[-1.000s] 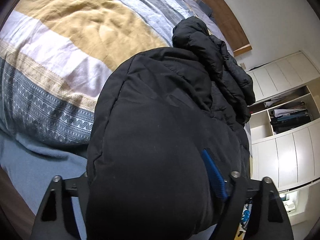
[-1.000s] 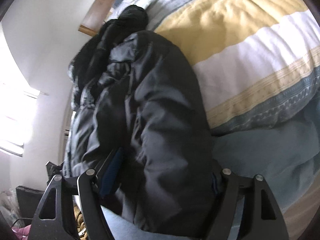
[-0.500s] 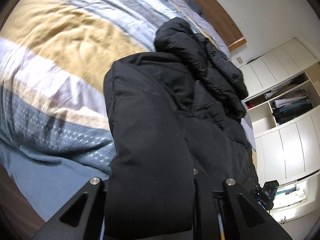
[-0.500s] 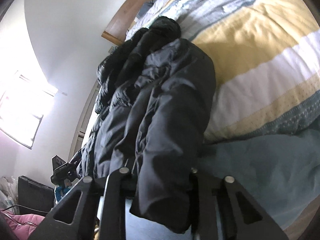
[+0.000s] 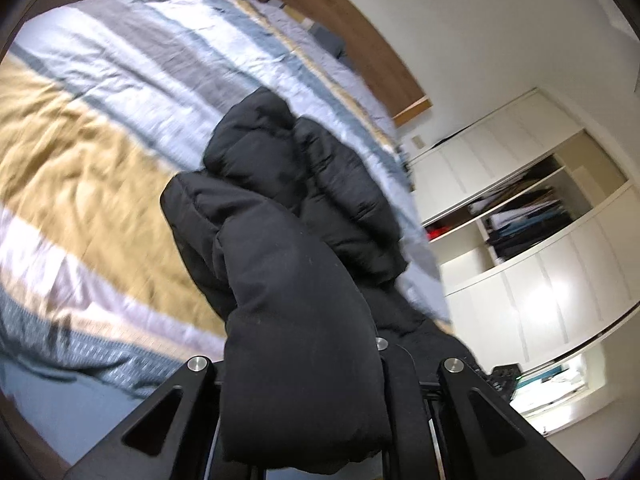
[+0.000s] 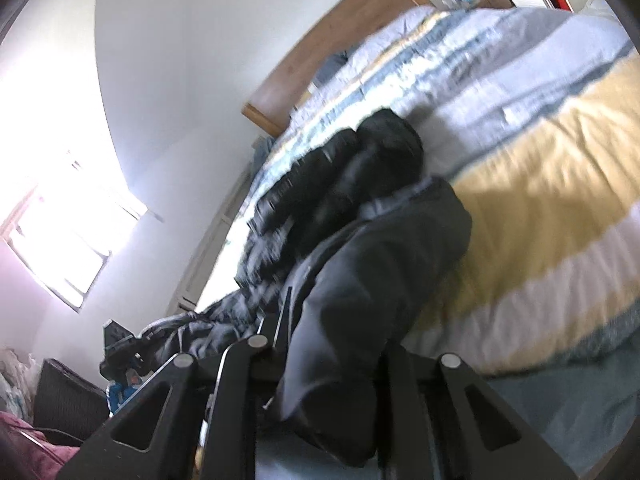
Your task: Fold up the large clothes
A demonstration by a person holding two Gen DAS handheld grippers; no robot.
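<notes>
Both claws clamped on the black puffer jacket (image 5: 296,288) (image 6: 360,280).
Left claw (image 5: 304,392) and right claw (image 6: 332,380) each pinched its padded edge above the striped duvet (image 5: 100,152).

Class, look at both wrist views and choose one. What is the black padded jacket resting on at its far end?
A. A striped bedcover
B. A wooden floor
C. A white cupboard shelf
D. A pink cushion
A. In both views the far end of the black padded jacket lies on the striped bedcover, while its near end is clamped in the left tool and the right tool.
</notes>
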